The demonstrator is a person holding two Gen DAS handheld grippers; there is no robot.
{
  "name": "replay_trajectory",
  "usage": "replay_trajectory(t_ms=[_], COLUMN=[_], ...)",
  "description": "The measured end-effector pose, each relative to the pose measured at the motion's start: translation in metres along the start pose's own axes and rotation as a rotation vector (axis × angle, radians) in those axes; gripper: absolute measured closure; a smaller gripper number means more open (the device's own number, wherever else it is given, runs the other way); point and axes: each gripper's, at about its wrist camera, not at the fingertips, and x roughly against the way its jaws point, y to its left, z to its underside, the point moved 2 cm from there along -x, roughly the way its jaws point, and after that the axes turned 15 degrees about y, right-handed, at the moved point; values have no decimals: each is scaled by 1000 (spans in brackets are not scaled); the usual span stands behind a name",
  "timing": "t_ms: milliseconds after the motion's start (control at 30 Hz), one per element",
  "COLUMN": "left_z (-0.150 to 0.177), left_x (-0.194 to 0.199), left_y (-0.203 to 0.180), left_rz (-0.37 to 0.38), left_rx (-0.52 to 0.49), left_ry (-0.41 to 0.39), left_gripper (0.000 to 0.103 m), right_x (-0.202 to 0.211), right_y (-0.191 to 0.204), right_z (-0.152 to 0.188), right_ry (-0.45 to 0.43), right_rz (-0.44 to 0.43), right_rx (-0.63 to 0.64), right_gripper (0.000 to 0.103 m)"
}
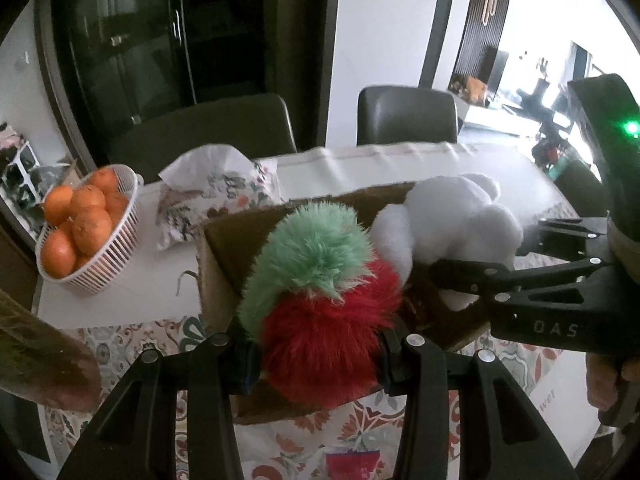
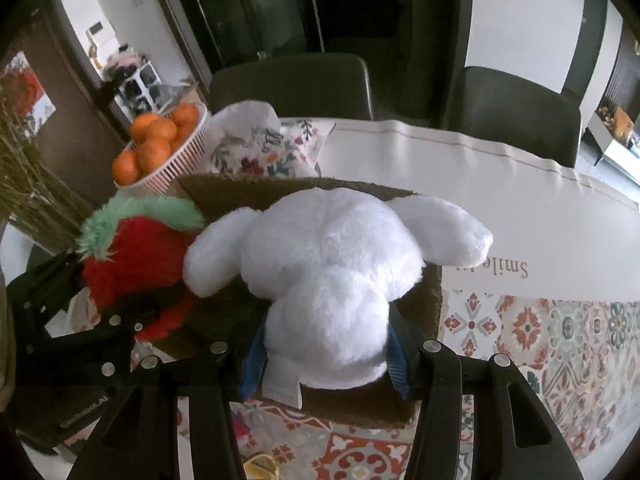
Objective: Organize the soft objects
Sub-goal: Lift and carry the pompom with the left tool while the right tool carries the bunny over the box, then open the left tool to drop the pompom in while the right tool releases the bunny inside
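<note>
Both toys look light, squashy and long-furred, so they will likely yield under the pads and could slip if pinched only by the pile; the safer hold is across the stuffed body, not an ear or a tuft.

The left gripper (image 1: pixel 316 360) is closed on the red and green plush strawberry (image 1: pixel 320 304), its fingers pressing into the red body from either side, with the green leafy top rising just ahead of the jaws. The toy hangs over the near left part of the open cardboard box (image 1: pixel 224 240), which lies directly ahead of and below the jaws.

The right gripper (image 2: pixel 324 356) clamps the white plush dog (image 2: pixel 332 264) low on its rounded rear, the blue pads (image 2: pixel 252 364) sunk into the fur. The head and both floppy ears spread ahead of the jaws, and a sewn label hangs beside the left finger. The dog sits over the box's right part; whether it already touches the box floor cannot be told, since its body hides the inside.

The two toys touch, ear against red fur, between the grippers.
</note>
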Motion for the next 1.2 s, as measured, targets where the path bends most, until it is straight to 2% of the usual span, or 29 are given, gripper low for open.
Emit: replay_trajectory(t_ms=[133,200,300,433,633,833,1200], left_z=[-4,-5,-6,-7,-4,5,47], left_x=[-15,-20,-28,-32,-24,-8,35], left_y=[2,3,3,5,3,0,-7], left_rz=[19,30,41,21,-19,-19,-64], left_rx=[-1,7,18,23,34,39,47], left_ry=[57,69,99,111,99,84,18], left_gripper=[54,47,41,34,33,32,32], right_x=[-7,-8,-5,-1,7,21,51], right_y=[1,1,-1,-1,-4,-3,26], right_z=[-4,-5,-6,-4,4,19,69], right_ry=[25,17,-9,-23,-42,-77,-174], right_rz=[3,10,51,78,96,93,92], right_rx=[6,8,8,8,-12,-30,-10], right_gripper=[48,37,33,33,33,33,33])
